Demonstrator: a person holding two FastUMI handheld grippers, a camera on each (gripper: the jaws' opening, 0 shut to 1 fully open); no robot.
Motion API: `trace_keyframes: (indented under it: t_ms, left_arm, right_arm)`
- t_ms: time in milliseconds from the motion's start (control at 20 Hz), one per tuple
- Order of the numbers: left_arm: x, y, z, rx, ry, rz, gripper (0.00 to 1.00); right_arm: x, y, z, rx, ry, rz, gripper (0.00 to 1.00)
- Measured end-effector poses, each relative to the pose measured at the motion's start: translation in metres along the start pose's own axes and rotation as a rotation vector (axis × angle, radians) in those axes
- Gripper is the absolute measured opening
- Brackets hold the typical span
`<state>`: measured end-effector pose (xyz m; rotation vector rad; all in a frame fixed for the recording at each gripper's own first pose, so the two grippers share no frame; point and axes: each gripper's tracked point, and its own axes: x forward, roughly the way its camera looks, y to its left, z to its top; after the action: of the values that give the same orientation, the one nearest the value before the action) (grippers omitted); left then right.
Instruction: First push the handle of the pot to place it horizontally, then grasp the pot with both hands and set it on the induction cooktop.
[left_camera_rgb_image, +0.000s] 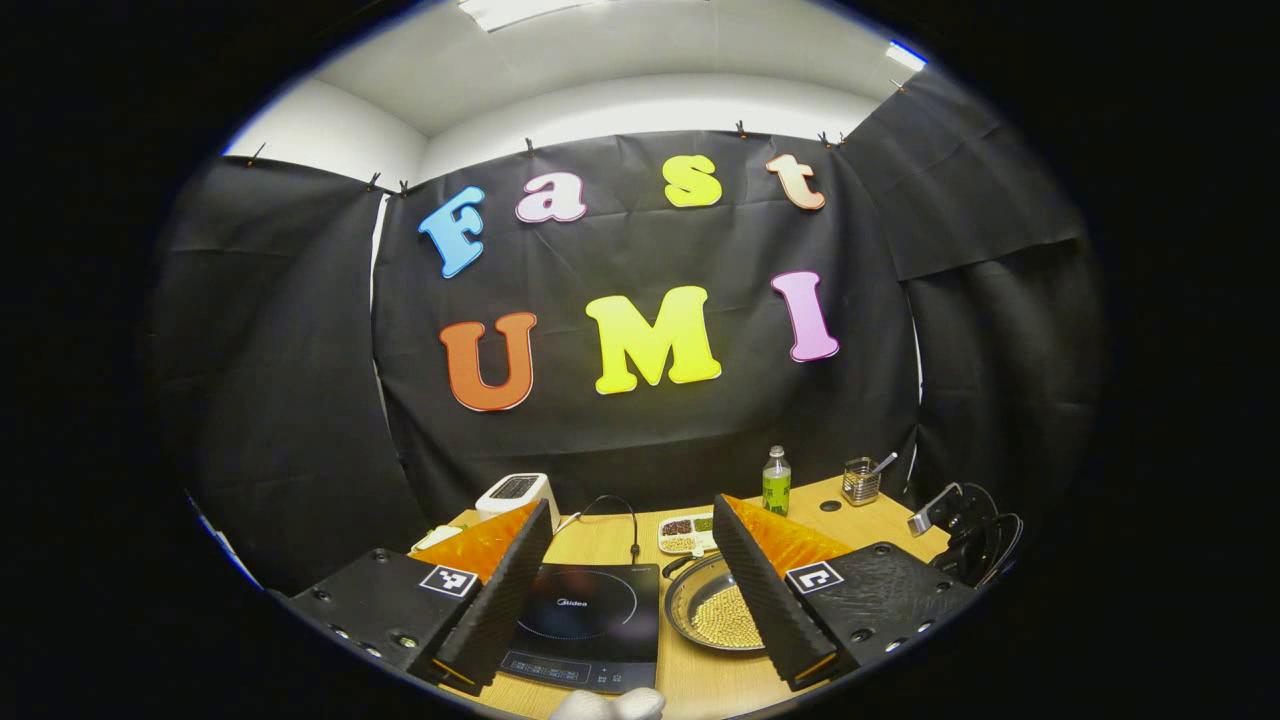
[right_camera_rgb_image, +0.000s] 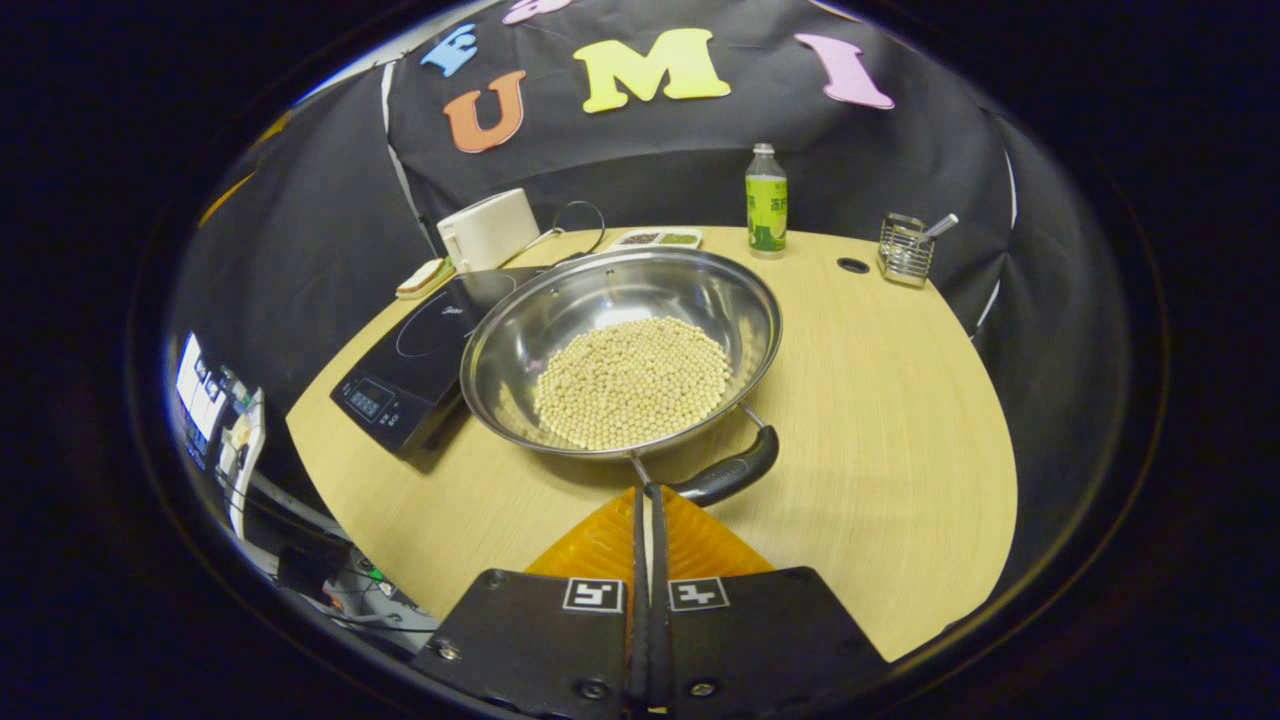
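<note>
The pot (left_camera_rgb_image: 718, 608), as I read it from the left gripper view, sits on the wooden table (left_camera_rgb_image: 860, 515) just right of the induction cooktop (left_camera_rgb_image: 590, 625), with a layer of pale beans in its bowl; my left gripper (left_camera_rgb_image: 630, 590) hangs above them with its fingers spread wide and nothing between them, the cooktop showing in the gap. Farther back I see a toaster (left_camera_rgb_image: 515, 493), a small compartment tray (left_camera_rgb_image: 685, 533), a green bottle (left_camera_rgb_image: 776, 482) and a wire holder (left_camera_rgb_image: 860, 482). In the right gripper view the pot (right_camera_rgb_image: 620, 350) lies with its rim beside the cooktop (right_camera_rgb_image: 420, 370), possibly overlapping its edge, and its dark handle (right_camera_rgb_image: 728, 475) lies angled toward the near right. My right gripper (right_camera_rgb_image: 648, 500) has its fingers pressed together, empty, the tips right at the handle's inner end where it joins the bowl; whether they touch I cannot tell. I judge I am on the first step, pushing the handle. Next calls for a sideways nudge that turns the pot without spilling beans.
</note>
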<state>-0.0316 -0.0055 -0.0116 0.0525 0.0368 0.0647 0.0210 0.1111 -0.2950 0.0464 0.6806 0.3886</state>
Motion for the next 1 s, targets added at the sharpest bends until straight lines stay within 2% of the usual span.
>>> trace_keyframes:
  t_ms: [700,1000]
  left_arm:
    - [0.001,0.003,-0.004,0.008,0.010,0.025,0.96]
    - [0.003,0.004,-0.005,0.009,0.015,0.045,0.96]
  right_arm:
    - [0.002,-0.036,0.006,0.060,-0.004,-0.060,0.04]
    - [0.004,-0.036,0.009,0.056,-0.002,-0.043,0.04]
